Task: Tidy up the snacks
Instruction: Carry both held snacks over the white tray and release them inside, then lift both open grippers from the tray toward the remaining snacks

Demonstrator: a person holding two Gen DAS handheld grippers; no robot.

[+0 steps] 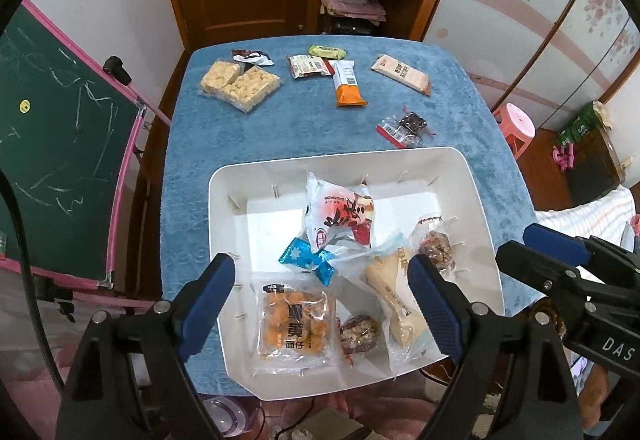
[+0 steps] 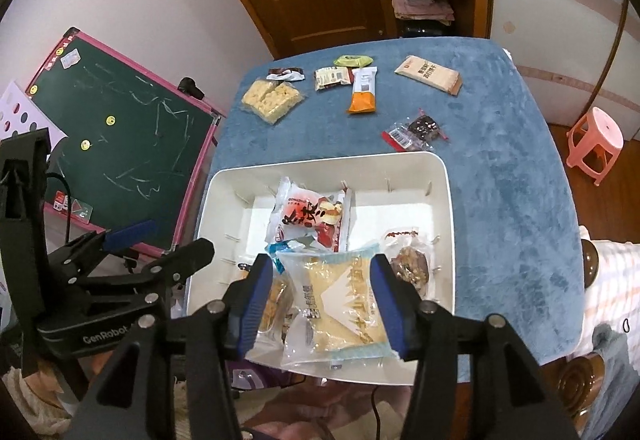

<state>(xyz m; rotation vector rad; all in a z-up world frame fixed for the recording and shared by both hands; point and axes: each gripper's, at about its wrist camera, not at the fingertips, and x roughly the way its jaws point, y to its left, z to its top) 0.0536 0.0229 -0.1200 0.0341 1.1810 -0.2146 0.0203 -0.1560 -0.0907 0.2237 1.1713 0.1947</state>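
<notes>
Both claws hang over the near end of the white bin (image 1: 476,176), which fills the lower middle of each view on the blue-covered worktop (image 1: 280,128). My left claw (image 1: 320,304) is spread wide with nothing between its pads. My right claw (image 2: 324,304) is also parted, with the pale wafer packet (image 2: 344,304) lying between its pads; the packet's edges sit right at the pads, so I cannot tell whether I have it pinched or it is only resting in the bin below.

Seven snacks lie loose across the upper half of the frame: the rice-crisp block (image 1: 240,84), a dark wrapper (image 1: 252,57), a green packet (image 1: 326,51), a brown-white packet (image 1: 308,66), the orange bar (image 1: 347,84), the tan bar (image 1: 401,74) and the dark date packet (image 1: 404,128), just beyond the bin's far rim.

My worries:
- The bin's contents are heaped: the red-white pouch (image 1: 340,216) leans on the blue candy (image 1: 306,260). Closing on the wafer could catch a neighbour's film and drag it out.
- The glossy wrapping may slip from the pads.
- The claws are close together at the lower right of the left view; reaching for the far snacks could knock them together or clip the bin rim.
</notes>
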